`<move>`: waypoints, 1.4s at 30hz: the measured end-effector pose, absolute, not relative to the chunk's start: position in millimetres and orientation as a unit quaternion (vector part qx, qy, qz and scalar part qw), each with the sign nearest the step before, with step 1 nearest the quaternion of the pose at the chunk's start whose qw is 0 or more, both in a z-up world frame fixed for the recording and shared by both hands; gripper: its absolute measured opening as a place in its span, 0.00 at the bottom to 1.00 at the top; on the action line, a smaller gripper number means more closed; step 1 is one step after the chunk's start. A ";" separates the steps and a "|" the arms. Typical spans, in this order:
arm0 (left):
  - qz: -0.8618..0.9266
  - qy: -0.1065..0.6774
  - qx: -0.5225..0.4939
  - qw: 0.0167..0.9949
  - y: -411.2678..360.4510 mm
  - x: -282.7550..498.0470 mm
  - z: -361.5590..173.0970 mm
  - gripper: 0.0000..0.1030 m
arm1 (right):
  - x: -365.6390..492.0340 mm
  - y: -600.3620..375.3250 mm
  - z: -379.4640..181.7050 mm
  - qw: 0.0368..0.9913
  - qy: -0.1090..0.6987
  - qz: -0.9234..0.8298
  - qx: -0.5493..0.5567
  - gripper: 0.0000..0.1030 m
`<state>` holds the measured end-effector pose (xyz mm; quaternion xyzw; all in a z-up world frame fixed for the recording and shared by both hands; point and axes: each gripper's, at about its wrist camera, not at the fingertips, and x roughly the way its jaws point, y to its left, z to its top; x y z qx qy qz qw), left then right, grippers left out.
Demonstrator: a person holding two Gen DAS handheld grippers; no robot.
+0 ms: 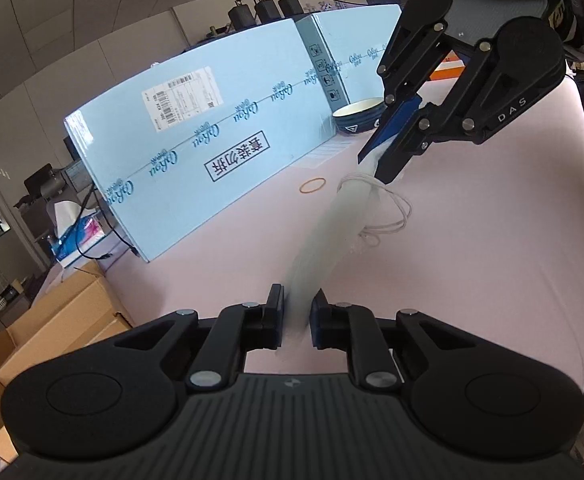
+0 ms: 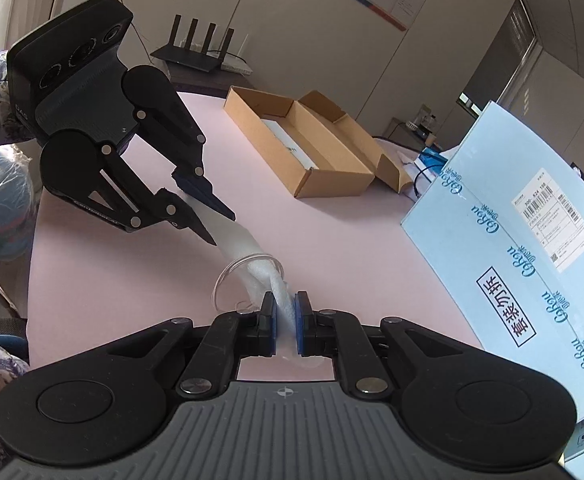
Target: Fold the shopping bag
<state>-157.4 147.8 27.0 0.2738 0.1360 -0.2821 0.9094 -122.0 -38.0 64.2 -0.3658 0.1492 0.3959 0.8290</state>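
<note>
A white shopping bag [image 1: 324, 232], folded into a long narrow strip, hangs stretched between my two grippers above the pink table [image 1: 472, 260]. In the left wrist view my left gripper [image 1: 296, 320] is shut on the bag's near end. My right gripper [image 1: 374, 168] comes in from the upper right and is shut on the far end. The thin white cord handles [image 1: 392, 216] dangle near that end. In the right wrist view my right gripper [image 2: 285, 320] pinches the bag [image 2: 247, 252] between its blue pads, the cord handles [image 2: 231, 276] loop beside it, and the left gripper [image 2: 223, 229] grips the other end.
Two light blue cartons [image 1: 211, 140] stand along the table's far side, with a dark bowl [image 1: 358, 118] and a rubber band [image 1: 312, 186] in front of them. An open cardboard box [image 2: 312, 148] lies on the table. Brown boxes [image 1: 51, 328] sit beyond the left edge.
</note>
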 end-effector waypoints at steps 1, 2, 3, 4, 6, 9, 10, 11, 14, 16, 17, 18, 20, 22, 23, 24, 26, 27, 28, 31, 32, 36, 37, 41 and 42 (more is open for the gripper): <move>-0.258 0.118 0.284 0.916 160.3 -155.4 38.2 0.14 | -115.6 -26.8 69.9 0.828 0.130 0.401 -0.370 0.08; -0.244 0.110 0.292 0.918 168.0 -153.4 44.5 0.14 | -109.4 -16.0 75.4 0.826 0.112 0.405 -0.375 0.08; -0.209 0.104 0.297 0.926 182.1 -145.3 54.6 0.14 | -104.4 -7.4 79.1 0.825 0.096 0.409 -0.378 0.08; -0.190 0.104 0.294 0.931 192.6 -138.2 61.1 0.14 | -95.4 6.7 84.0 0.823 0.080 0.414 -0.381 0.08; -0.157 0.114 0.282 0.940 218.3 -117.6 74.8 0.14 | -76.5 32.3 91.2 0.821 0.061 0.420 -0.382 0.08; -0.118 0.139 0.269 0.946 253.9 -80.4 84.5 0.14 | -37.7 74.9 96.4 0.827 0.054 0.425 -0.364 0.08; -0.105 0.144 0.261 0.949 265.9 -67.8 84.7 0.14 | -21.5 89.8 96.0 0.830 0.055 0.429 -0.352 0.08; -0.100 0.154 0.250 0.951 276.5 -56.9 83.4 0.14 | -6.2 103.0 94.1 0.832 0.063 0.434 -0.340 0.08; -0.087 0.183 0.221 0.954 307.7 -24.4 72.1 0.14 | 33.8 131.1 83.2 0.837 0.093 0.447 -0.304 0.08; -0.091 0.206 0.208 0.952 324.5 -5.2 59.1 0.14 | 55.8 143.9 72.6 0.836 0.114 0.450 -0.291 0.08; -0.094 0.215 0.203 0.951 329.4 1.3 54.0 0.14 | 64.3 148.1 67.4 0.833 0.127 0.456 -0.287 0.08; -0.097 0.225 0.198 0.949 333.8 7.3 49.4 0.14 | 72.9 152.3 62.2 0.829 0.141 0.461 -0.283 0.08; -0.101 0.247 0.184 0.946 342.0 18.2 40.0 0.14 | 87.2 158.6 53.0 0.822 0.163 0.473 -0.272 0.08; -0.105 0.263 0.169 0.944 348.6 25.7 31.9 0.14 | 98.5 163.9 44.1 0.814 0.185 0.484 -0.261 0.08; -0.107 0.267 0.163 0.944 350.9 27.2 28.8 0.14 | 103.5 166.8 39.5 0.810 0.196 0.488 -0.258 0.08; -0.110 0.273 0.160 0.942 352.2 28.2 25.5 0.14 | 105.8 170.1 35.2 0.807 0.204 0.489 -0.259 0.08; -0.115 0.283 0.158 0.939 352.9 30.5 20.4 0.14 | 107.3 174.9 28.3 0.802 0.217 0.491 -0.263 0.08; -0.118 0.286 0.158 0.938 352.3 32.0 18.8 0.15 | 108.2 176.9 25.6 0.799 0.221 0.492 -0.266 0.08; -0.117 0.287 0.159 0.937 351.9 32.4 17.0 0.15 | 109.3 178.7 23.8 0.798 0.224 0.492 -0.267 0.08; -0.107 0.290 0.159 0.938 350.3 33.6 13.7 0.16 | 112.4 180.0 20.6 0.793 0.235 0.500 -0.256 0.12; -0.105 0.290 0.159 0.938 349.5 34.7 13.2 0.16 | 112.7 180.0 20.0 0.793 0.237 0.501 -0.252 0.14; -0.071 0.292 0.163 0.940 346.5 35.4 15.9 0.40 | 106.4 177.2 21.3 0.797 0.230 0.496 -0.256 0.30; -0.062 0.290 0.162 0.941 347.3 33.1 18.0 0.50 | 105.3 176.0 22.6 0.800 0.227 0.494 -0.255 0.32; -0.050 0.289 0.147 0.945 352.5 23.4 28.0 0.63 | 98.6 165.9 32.1 0.807 0.212 0.491 -0.252 0.39; -0.048 0.288 0.145 0.946 354.2 21.1 29.5 0.67 | 96.8 163.5 34.3 0.809 0.209 0.490 -0.250 0.41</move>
